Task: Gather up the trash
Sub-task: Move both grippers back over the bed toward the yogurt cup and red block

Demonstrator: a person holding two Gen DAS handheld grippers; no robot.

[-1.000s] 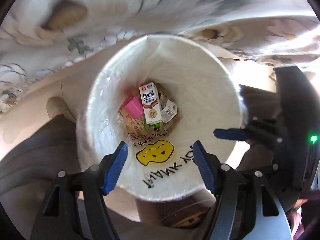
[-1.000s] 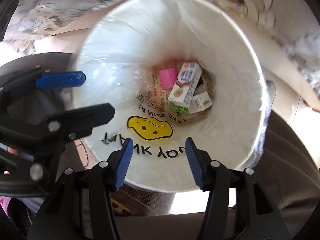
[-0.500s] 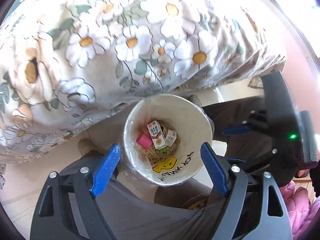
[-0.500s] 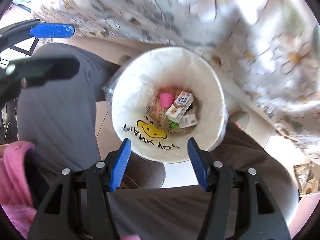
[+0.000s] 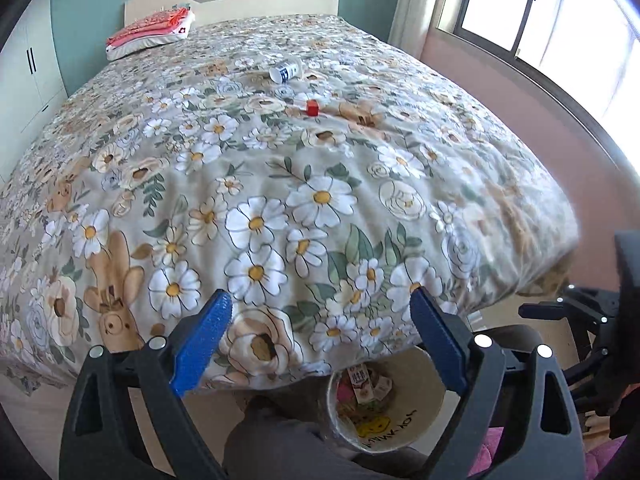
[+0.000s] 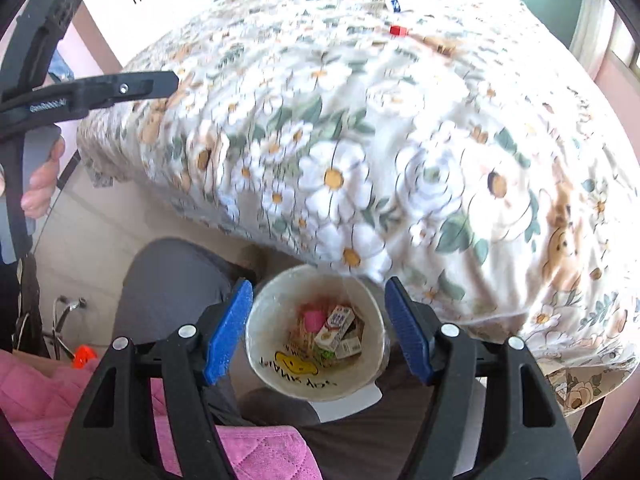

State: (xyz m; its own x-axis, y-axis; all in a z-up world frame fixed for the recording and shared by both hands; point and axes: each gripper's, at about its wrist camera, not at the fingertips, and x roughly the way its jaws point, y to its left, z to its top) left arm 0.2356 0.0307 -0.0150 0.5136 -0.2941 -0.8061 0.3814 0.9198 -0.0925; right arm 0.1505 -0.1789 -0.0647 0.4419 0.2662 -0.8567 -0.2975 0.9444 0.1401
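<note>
A white trash bin [image 6: 280,380] lined with a smiley bag stands on the floor between the person's legs, below the bed's foot edge; it also shows in the left wrist view [image 5: 420,428]. It holds a milk carton [image 6: 334,328], a pink cup [image 6: 313,319] and other wrappers. On the floral bed lie a white and blue cup [image 5: 285,70] on its side and a small red block [image 5: 312,107], both far off. My left gripper [image 5: 320,340] is open and empty over the bed's edge. My right gripper [image 6: 318,332] is open and empty above the bin.
The floral bedspread [image 5: 280,180] fills the view. A folded red and white pillow [image 5: 148,32] lies by the headboard. A window [image 5: 540,20] is on the right, a white wardrobe [image 5: 24,80] on the left. Grey trousered legs [image 6: 172,288] flank the bin.
Both grippers have risen away from the bin and tilted up toward the bed. The bin has shrunk to the lower part of each view. Both grippers stay open and empty.
</note>
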